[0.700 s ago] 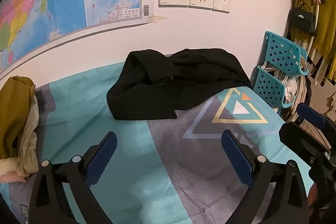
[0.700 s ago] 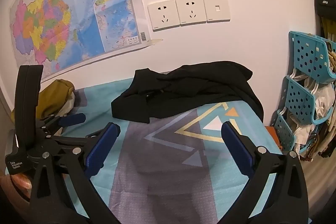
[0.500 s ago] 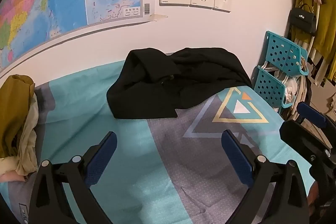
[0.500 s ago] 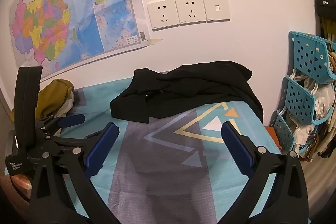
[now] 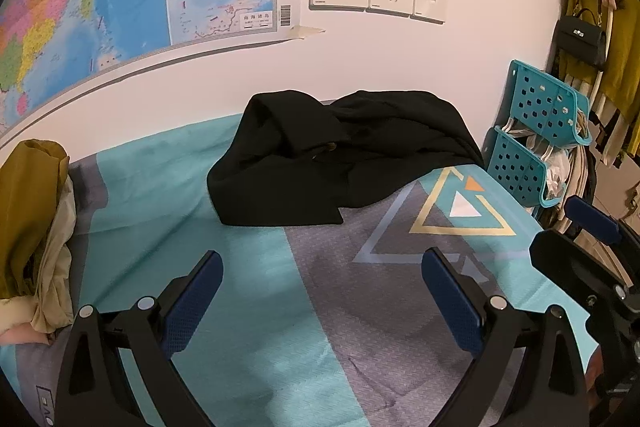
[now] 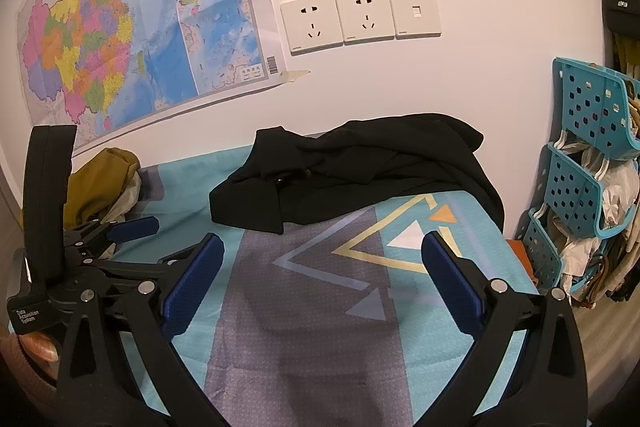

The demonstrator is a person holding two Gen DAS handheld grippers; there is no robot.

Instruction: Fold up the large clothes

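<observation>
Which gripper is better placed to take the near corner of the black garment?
Probably the left gripper: open and empty, with the black garment's near corner straight ahead of it. The right gripper, also open, faces bare bed sheet, the garment lying further off.

The bed [image 5: 168, 187] has a sheet [image 6: 188, 175] in teal and grey. The grey part runs down the middle. On it are triangle shapes [image 5: 460, 211] in gold, white and orange.

A black garment [image 5: 328, 163] lies in a crumpled heap at the far side of the bed, close to the wall. One part is spread flat on the teal and grey. Its right side hangs over the bed's edge.

A pile of clothes [image 5: 32, 219] sits at the left end of the bed, well apart from the black garment. The top piece is mustard yellow. A pale cream piece lies under it.
</observation>
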